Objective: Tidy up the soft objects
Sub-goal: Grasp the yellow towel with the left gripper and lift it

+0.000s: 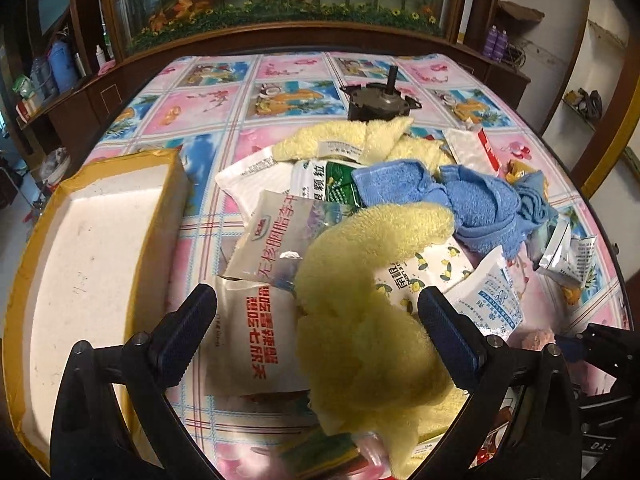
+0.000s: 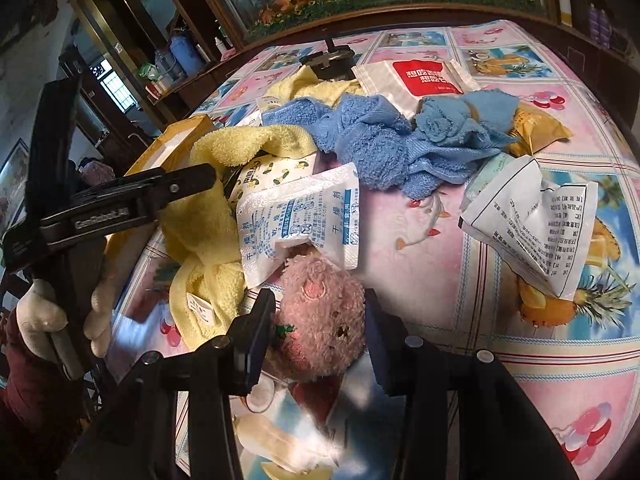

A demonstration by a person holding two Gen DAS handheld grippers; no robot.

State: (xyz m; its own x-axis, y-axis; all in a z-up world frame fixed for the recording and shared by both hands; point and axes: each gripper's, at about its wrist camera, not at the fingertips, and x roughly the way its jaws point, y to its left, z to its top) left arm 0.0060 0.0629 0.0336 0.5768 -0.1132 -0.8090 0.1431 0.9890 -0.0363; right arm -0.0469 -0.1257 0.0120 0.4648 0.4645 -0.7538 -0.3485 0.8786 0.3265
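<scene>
My left gripper [image 1: 316,312] is open, its fingers either side of a yellow towel [image 1: 360,300] that lies over snack packets. A second yellow towel [image 1: 348,140] and a crumpled blue towel [image 1: 472,196] lie farther back. My right gripper [image 2: 320,320] is shut on a pink plush toy [image 2: 324,316], just above the table. In the right wrist view the blue towel [image 2: 372,144] and the yellow towel [image 2: 208,216] lie beyond it, with the left gripper [image 2: 120,200] over the yellow towel.
A white foam box [image 1: 92,240] with yellow tape stands at the left. Several packets [image 1: 272,240] and sachets [image 2: 296,220] are scattered among the towels. A dark motor part [image 1: 376,96] stands at the back. The table has a flowered cloth [image 1: 208,100].
</scene>
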